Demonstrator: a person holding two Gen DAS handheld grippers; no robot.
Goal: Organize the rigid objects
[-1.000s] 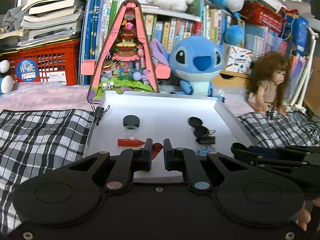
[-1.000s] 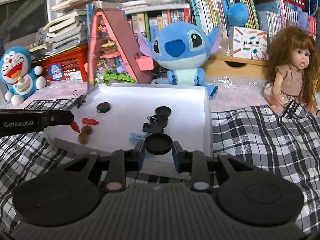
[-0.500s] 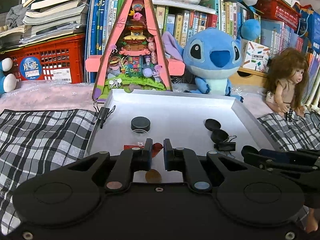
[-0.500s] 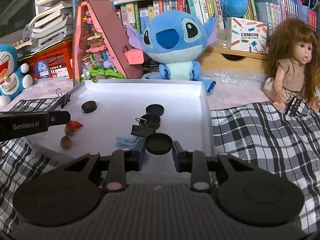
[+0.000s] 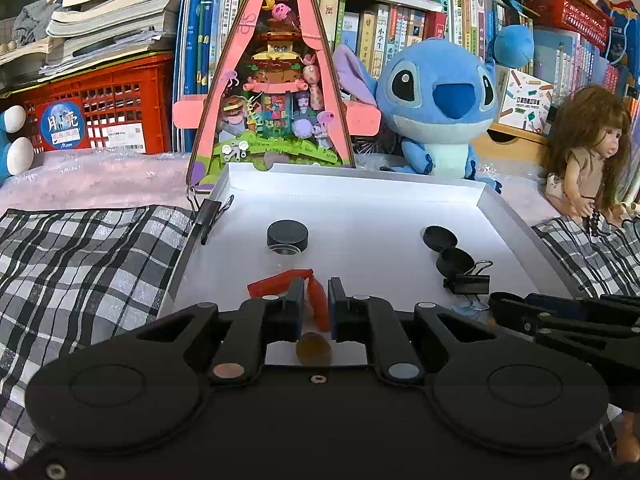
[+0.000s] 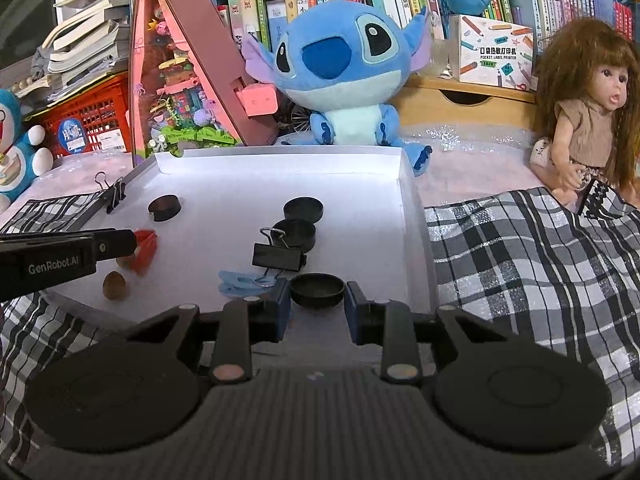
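A white tray holds small items. My left gripper is shut on a red stick-like piece low over the tray's near left part; a second red piece lies just beyond it, and a brown oval bead lies under the fingers. In the right wrist view my right gripper is shut on a black round lid over the tray's near edge. The left gripper shows there at the left with the red piece.
In the tray: a black-capped jar, two black lids, a black binder clip, a blue clip. Another binder clip grips the left rim. Stitch plush, doll, pink triangular house stand behind. Checkered cloth lies on both sides.
The left gripper has drawn back and lifted slightly with the red piece now standing between its fingers; the brown bead shows beneath. The right gripper still holds the lid, a little nearer the tray.
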